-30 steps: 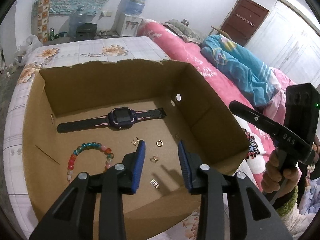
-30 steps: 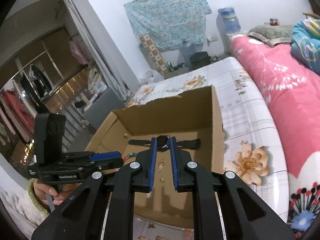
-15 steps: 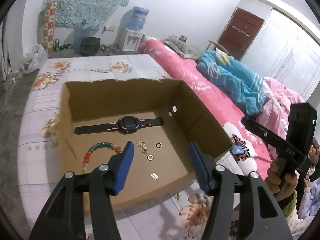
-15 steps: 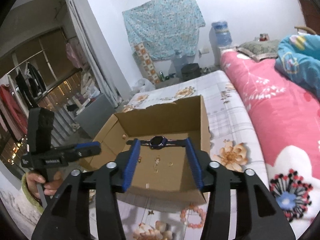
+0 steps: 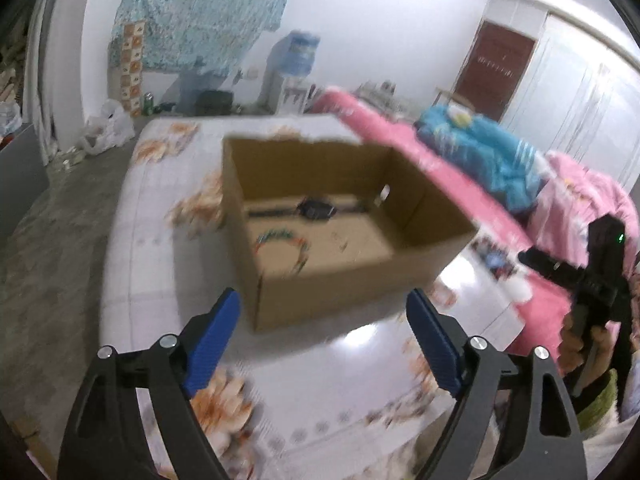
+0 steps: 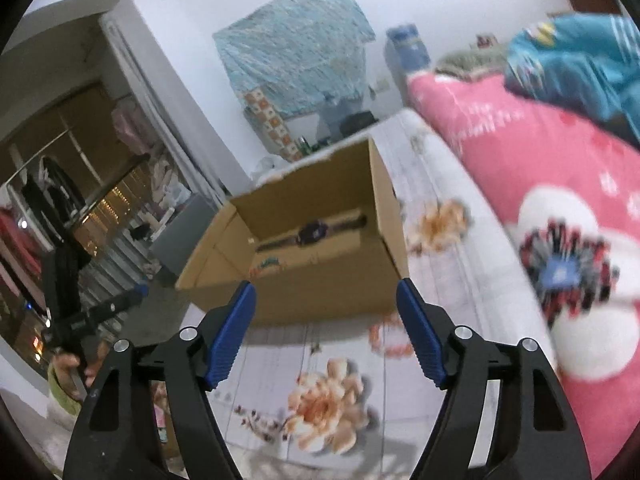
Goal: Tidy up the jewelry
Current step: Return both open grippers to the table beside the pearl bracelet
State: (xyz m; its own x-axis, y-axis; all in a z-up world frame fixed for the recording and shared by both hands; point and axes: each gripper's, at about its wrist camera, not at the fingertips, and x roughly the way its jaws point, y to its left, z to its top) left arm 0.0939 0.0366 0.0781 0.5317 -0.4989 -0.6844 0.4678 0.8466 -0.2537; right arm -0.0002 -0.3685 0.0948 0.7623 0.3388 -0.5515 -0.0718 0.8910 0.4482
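Spreading just now, both ribbed blue tools, left tool [image 5: 324, 344], right tool [image 6: 326, 320], empty; square cardboard box [image 5: 344, 280]

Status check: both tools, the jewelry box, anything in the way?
Left tool and right tool open, just widened, nothing between them. Watch and bead bracelet lie inside cardboard box. Nothing blocks the box.
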